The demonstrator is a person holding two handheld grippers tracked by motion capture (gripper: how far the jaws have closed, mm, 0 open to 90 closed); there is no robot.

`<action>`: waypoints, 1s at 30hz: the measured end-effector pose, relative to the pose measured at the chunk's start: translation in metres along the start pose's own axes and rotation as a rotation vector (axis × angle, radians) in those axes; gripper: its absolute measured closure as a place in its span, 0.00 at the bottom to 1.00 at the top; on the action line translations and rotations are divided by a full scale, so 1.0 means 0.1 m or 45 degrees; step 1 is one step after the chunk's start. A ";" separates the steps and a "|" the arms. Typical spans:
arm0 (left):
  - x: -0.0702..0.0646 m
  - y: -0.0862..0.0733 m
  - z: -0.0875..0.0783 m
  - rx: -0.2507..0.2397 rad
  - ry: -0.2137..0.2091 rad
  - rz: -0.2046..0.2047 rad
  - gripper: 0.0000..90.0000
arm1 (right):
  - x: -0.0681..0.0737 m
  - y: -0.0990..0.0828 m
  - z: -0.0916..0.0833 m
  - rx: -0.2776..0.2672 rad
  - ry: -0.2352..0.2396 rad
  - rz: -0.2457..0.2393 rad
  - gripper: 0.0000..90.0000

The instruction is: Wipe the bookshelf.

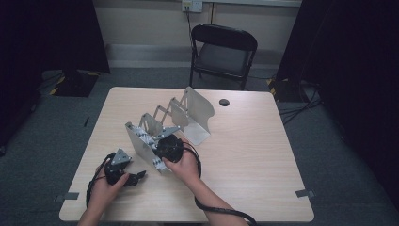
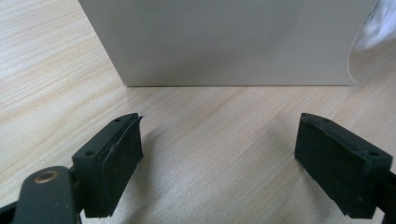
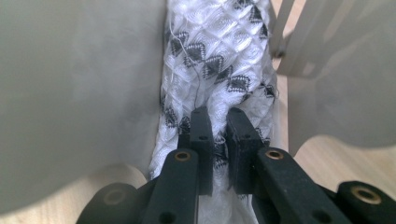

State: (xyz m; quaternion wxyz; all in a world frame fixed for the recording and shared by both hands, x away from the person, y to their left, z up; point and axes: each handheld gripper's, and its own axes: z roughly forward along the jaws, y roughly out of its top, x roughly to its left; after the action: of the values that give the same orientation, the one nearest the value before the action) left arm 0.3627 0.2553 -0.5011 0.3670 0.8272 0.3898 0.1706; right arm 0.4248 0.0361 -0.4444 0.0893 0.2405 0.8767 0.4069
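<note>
I have the right claw (image 3: 218, 116) pinched narrow on a white cloth with black diamond marks (image 3: 219, 56); a fold of it sits between the two pads. The cloth stands on edge ahead of this claw, packed in the first slot of a metal rack (image 1: 197, 113), with one grey divider plate (image 3: 79, 93) close on one side of the claw and the next divider just beside it on the other. From the high view, my right claw (image 1: 162, 141) is over the near end of the rack. My left claw (image 2: 219, 154) is spread wide, holding nothing, low over the desk (image 2: 210, 116). The rack's end plate (image 2: 224, 42) stands just ahead of it, apart from both pads.
</note>
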 end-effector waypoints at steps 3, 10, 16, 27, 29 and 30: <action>0.00 0.00 0.00 0.000 0.000 0.000 0.16 | -0.01 -0.06 0.04 0.037 -0.010 -0.010 0.91; 0.00 0.00 0.00 0.000 0.000 0.000 0.16 | -0.07 -0.23 0.12 0.097 -0.037 -0.002 0.91; 0.00 0.00 0.00 -0.001 -0.001 -0.001 0.16 | -0.09 -0.26 0.10 0.107 -0.032 0.004 0.91; 0.00 0.00 0.00 0.000 0.000 0.000 0.16 | -0.15 0.12 -0.44 -0.128 -0.099 0.022 0.91; 0.00 0.00 0.00 0.001 0.001 0.004 0.16 | -0.17 0.23 -0.53 -0.162 -0.121 0.026 0.91; 0.00 0.00 0.00 0.000 0.000 0.000 0.16 | -0.18 0.27 -0.55 -0.177 -0.125 0.029 0.91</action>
State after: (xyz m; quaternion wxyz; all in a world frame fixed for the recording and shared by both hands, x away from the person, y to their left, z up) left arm 0.3628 0.2552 -0.5010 0.3670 0.8272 0.3898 0.1707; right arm 0.4299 0.0050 -0.3888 0.1440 0.2635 0.8382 0.4553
